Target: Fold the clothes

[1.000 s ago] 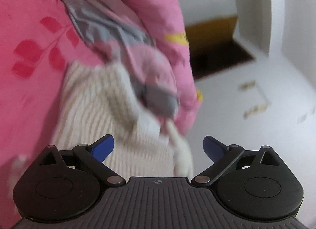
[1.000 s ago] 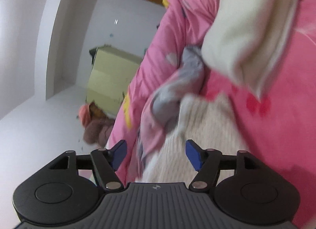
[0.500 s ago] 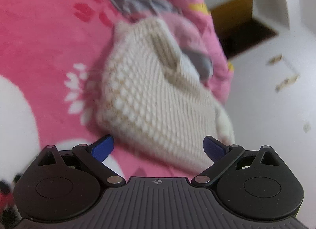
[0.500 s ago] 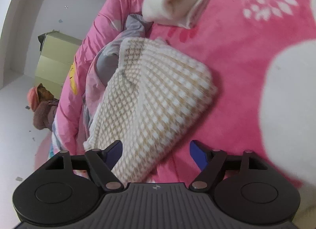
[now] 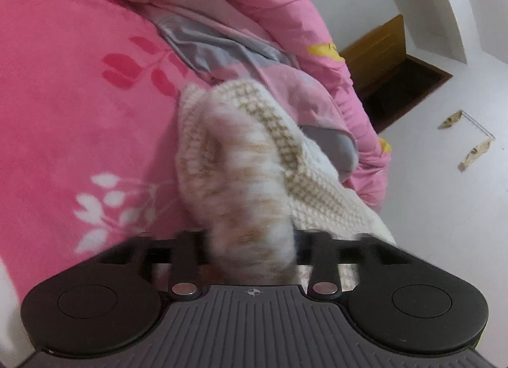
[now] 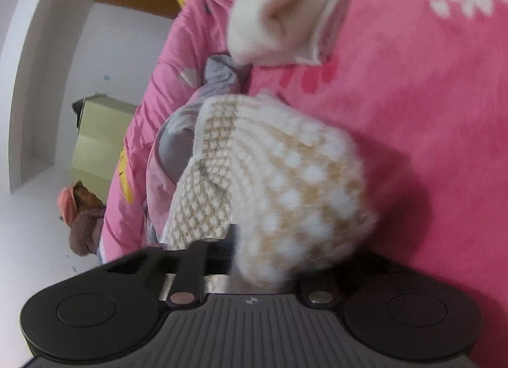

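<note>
Under and ahead of both grippers we see the bed's pink fleece blanket (image 5: 70, 88), with a rumpled pink quilt (image 5: 285, 19) beyond. On it, right at our fingers, lies the cream-and-tan knit sweater (image 6: 285, 177). Our left gripper (image 5: 250, 241) is closing on a bunched fold of it; our right gripper (image 6: 254, 257) is closing on another thick bunch. We judge the risk is pinching several layers, so a lift drags the whole bundle instead of an edge, or loose knit slips free and slides toward the bed's edge.
</note>
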`<state>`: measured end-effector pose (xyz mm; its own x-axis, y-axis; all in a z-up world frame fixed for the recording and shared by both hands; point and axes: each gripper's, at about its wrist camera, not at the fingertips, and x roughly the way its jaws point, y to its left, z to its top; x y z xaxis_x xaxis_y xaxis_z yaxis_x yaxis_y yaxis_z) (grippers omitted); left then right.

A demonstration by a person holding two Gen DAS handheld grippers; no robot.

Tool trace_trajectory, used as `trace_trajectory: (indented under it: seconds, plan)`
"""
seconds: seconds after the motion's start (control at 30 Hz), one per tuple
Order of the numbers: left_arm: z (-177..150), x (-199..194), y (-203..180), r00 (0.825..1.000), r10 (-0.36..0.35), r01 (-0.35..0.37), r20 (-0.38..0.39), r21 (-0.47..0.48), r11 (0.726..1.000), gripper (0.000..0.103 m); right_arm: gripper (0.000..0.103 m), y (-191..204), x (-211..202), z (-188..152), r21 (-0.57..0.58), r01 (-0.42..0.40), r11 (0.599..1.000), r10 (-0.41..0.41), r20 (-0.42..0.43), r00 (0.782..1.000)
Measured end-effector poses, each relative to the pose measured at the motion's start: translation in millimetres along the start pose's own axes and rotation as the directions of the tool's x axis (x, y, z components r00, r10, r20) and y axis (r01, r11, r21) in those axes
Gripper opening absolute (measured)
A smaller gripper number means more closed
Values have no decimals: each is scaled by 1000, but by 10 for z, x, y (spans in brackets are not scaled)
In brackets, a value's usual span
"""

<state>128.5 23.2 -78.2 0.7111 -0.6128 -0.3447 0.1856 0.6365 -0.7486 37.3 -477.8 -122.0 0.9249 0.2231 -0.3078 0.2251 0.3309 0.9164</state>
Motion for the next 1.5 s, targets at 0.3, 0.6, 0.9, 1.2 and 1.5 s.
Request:
trace_trajectory:
  seconds: [0.3,0.6,0.9,1.2,1.5]
  plan:
    - [40,-421,-300,998,-48,45,45,69,997,18,10,292,-359,-29,-65,-100,993,100,-1,995]
    - [-349,-1161,-352,998,-53,56,-36,85,995,18,11,245,-1096,-255,-125,-84,989,69,-115,991]
    - [-533,-1389,-12,993,61,-53,-100,81,995,37,44,95,-1286,-333,-264,152,953,-199,-162,967]
    - [-64,-1768,31,987,106,-124,119,151,981,64,66,353,-1888,-75,-380,350,856,-332,115,936]
    - [300,-603,-255,998,13,6,-69,280,960,83,66,1233,-950,-179,-653,81,753,-148,-47,988]
